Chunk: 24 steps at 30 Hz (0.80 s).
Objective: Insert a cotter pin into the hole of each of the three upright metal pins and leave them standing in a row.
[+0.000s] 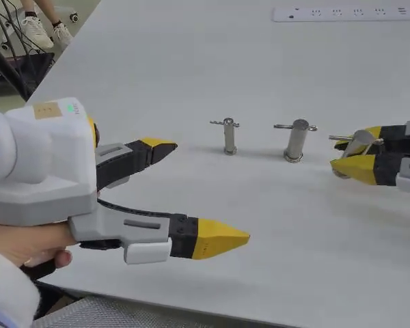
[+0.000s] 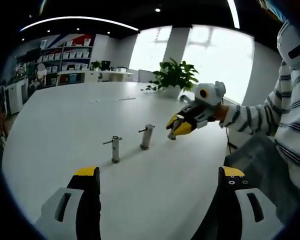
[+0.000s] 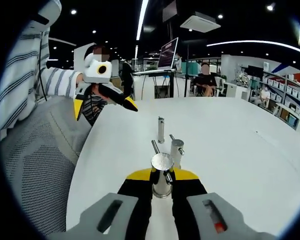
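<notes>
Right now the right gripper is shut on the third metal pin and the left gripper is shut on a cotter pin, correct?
No. The left gripper is open and holds nothing, as the left gripper view shows. The right gripper is shut on the third metal pin.

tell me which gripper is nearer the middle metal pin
Right. The right gripper is shut on the third pin, just beside the middle pin; the left gripper hangs open, off past the first pin.

3 pins point(image 1: 229, 137) of smooth, shiny bare metal. Counter point(image 1: 191, 68) smooth, matt white. Left claw point(image 1: 203, 191) and right claw point(image 1: 343, 156): matt yellow, black and grey plastic.
</notes>
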Each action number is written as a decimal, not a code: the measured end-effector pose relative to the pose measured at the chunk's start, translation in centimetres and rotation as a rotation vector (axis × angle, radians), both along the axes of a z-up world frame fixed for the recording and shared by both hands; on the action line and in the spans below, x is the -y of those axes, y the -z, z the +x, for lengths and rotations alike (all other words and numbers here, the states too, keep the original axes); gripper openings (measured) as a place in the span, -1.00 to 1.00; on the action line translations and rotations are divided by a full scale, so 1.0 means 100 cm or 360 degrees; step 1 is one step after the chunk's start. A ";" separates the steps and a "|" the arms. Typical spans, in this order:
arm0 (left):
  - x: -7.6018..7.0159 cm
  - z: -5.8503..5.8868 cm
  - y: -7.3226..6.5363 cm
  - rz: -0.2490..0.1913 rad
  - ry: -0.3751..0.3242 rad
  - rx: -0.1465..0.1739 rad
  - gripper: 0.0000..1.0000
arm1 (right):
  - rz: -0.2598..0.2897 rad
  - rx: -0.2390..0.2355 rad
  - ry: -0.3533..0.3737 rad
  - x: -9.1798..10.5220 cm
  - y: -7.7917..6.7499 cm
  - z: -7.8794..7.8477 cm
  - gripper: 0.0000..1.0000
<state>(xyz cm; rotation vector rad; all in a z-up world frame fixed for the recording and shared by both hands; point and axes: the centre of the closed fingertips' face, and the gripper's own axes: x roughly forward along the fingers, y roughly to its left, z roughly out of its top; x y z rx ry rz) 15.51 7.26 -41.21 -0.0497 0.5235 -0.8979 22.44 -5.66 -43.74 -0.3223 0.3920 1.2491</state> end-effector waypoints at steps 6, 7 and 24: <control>-0.003 0.002 -0.001 -0.0031 -0.0042 -0.0027 0.93 | -0.0001 -0.0023 0.0058 0.017 0.007 0.019 -0.83; -0.004 0.002 -0.001 -0.0036 -0.0048 -0.0029 0.93 | -0.0007 -0.0029 0.0069 0.020 0.010 0.022 -0.83; -0.002 0.000 0.006 0.0002 -0.0017 -0.0058 0.93 | -0.0020 -0.0078 0.0110 0.027 0.027 0.031 -0.83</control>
